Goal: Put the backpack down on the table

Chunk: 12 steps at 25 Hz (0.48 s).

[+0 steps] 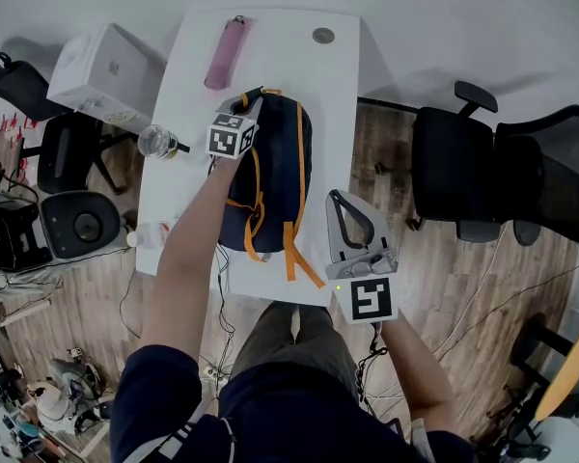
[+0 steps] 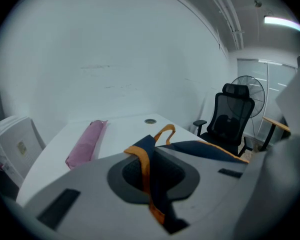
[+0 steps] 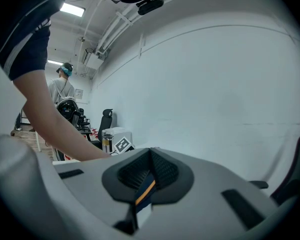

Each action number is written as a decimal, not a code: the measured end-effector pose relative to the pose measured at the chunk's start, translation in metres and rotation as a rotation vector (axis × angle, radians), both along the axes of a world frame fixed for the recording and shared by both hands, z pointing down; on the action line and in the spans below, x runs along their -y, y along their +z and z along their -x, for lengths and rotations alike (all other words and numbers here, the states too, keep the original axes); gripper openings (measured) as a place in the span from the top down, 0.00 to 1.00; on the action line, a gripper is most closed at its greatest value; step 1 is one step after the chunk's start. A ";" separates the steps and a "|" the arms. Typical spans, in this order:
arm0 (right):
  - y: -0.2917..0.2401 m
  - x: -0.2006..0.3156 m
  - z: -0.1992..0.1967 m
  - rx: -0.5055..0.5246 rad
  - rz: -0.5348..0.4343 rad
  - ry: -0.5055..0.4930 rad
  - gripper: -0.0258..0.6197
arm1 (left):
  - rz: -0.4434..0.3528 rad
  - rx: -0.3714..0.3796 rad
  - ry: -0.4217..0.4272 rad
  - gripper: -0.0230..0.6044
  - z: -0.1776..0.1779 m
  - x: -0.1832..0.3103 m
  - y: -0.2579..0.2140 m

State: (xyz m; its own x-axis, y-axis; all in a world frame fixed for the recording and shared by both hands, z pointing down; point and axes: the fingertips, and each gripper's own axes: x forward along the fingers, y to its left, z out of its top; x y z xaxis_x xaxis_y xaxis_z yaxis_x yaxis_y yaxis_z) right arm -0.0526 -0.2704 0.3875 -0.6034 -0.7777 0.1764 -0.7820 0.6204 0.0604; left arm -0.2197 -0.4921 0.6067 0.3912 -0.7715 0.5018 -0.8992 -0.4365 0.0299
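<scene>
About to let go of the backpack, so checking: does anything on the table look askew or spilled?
Nothing spilled or damaged. The navy backpack with orange trim lies lengthwise on the white table, one loose orange strap trailing toward the near edge. The left gripper is shut on its top strap.

Head camera: worn on the person's head, looking steeply down from well above. It takes in the whole white table, with the person's own arms and legs at the bottom edge.
Left gripper camera: rides on the left gripper, low over the table, facing along it to the white wall. Its own jaws fill the lower half, very near.
Right gripper camera: rides on the right gripper by the table's near edge, about level, facing the same wall.
Head and left share: pink pouch, round hole, backpack.
Head and right share: forearm, marker cube, bottle.
</scene>
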 end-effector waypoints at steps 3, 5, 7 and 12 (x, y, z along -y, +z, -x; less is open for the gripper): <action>0.002 0.000 0.000 -0.003 0.002 -0.001 0.96 | 0.007 0.001 -0.005 0.94 0.002 0.001 0.005; 0.003 0.000 0.000 -0.004 0.004 0.000 0.96 | 0.012 0.003 -0.005 0.94 0.002 0.002 0.008; 0.004 0.000 -0.001 -0.004 0.007 0.003 0.96 | 0.021 0.003 -0.003 0.94 0.002 0.003 0.012; 0.006 0.001 -0.001 0.000 0.014 0.006 0.96 | 0.058 0.002 -0.007 0.94 0.004 0.005 0.023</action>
State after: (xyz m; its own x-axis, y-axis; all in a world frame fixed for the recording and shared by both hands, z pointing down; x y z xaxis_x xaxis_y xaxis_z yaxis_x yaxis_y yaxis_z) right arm -0.0513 -0.2710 0.3939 -0.5985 -0.7788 0.1876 -0.7858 0.6163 0.0513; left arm -0.2239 -0.4973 0.6299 0.3847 -0.7435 0.5469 -0.9023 -0.4279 0.0529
